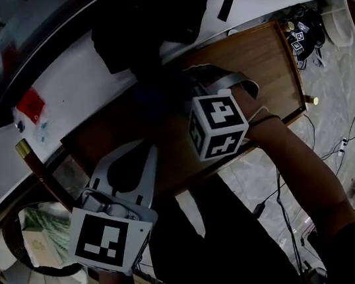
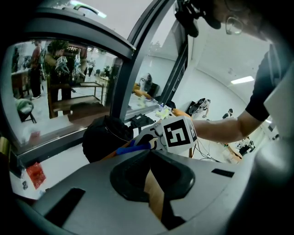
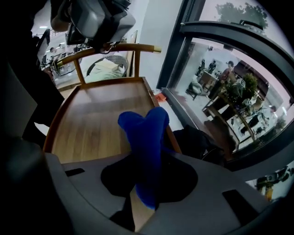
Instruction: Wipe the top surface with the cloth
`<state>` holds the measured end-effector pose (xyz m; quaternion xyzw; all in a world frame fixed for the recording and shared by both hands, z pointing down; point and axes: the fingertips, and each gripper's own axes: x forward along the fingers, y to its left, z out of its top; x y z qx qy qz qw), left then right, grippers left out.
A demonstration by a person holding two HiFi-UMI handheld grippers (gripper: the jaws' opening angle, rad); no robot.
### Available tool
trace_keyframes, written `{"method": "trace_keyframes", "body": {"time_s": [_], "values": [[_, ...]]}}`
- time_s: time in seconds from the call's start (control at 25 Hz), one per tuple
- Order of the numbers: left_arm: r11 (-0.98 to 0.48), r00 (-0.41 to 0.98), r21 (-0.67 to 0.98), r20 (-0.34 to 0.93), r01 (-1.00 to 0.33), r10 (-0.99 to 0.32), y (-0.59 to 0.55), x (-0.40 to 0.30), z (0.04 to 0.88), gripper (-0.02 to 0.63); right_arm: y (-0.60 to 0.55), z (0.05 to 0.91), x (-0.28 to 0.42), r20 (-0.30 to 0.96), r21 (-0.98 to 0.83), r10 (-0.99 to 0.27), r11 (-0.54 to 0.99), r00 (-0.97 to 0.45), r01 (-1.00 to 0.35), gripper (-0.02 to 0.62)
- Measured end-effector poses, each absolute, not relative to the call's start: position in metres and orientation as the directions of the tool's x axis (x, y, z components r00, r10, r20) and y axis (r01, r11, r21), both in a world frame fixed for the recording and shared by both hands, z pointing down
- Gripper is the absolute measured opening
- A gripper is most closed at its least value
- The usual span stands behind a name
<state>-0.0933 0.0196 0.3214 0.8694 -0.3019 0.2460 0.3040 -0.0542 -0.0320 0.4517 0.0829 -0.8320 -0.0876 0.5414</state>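
Blue bunched cloth [image 3: 146, 137] is pinched in my right claw [image 3: 148, 158] above the wooden table [image 3: 96, 114], its lower end hidden. My left claw [image 2: 149, 152] is closed, empty.

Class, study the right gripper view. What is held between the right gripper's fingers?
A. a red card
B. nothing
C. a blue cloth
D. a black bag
C: the blue cloth is pinched in the right gripper, above the wooden table top.
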Motion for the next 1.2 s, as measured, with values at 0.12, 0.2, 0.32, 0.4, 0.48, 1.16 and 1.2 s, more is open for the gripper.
{"method": "trace_keyframes", "body": {"time_s": [0.12, 0.2, 0.32, 0.4, 0.48, 1.16, 1.2], "values": [[-0.633, 0.696, 0.381, 0.613, -0.674, -0.373, 0.02, -0.093, 0.322, 0.011, -0.013, 0.455, -0.048, 0.904, 0.196, -0.188, 0.98, -0.384, -0.019, 0.097], [-0.634, 0.697, 0.381, 0.613, -0.673, -0.371, 0.021, -0.093, 0.323, 0.011, 0.002, 0.457, -0.045, 0.911, 0.167, -0.157, 0.986, -0.382, -0.008, 0.097], [-0.64, 0.702, 0.384, 0.612, -0.666, -0.364, 0.023, -0.089, 0.324, 0.011, 0.026, 0.459, -0.037, 0.918, 0.118, -0.108, 0.993, -0.382, 0.003, 0.097], [-0.642, 0.706, 0.388, 0.612, -0.661, -0.357, 0.025, -0.086, 0.325, 0.011, 0.044, 0.46, -0.032, 0.925, 0.084, -0.07, 0.996, -0.372, 0.021, 0.097], [-0.643, 0.708, 0.392, 0.612, -0.658, -0.352, 0.028, -0.084, 0.326, 0.011, 0.062, 0.462, -0.027, 0.933, 0.048, -0.029, 0.998, -0.358, 0.045, 0.097], [-0.678, 0.729, 0.419, 0.634, -0.604, -0.257, 0.059, -0.048, 0.35, 0.011, 0.149, 0.464, -0.005, 0.94, -0.154, 0.181, 0.981, -0.288, 0.115, 0.097], [-0.679, 0.728, 0.421, 0.638, -0.601, -0.249, 0.061, -0.047, 0.351, 0.011, 0.151, 0.463, -0.004, 0.94, -0.159, 0.187, 0.98, -0.287, 0.118, 0.097]]}}
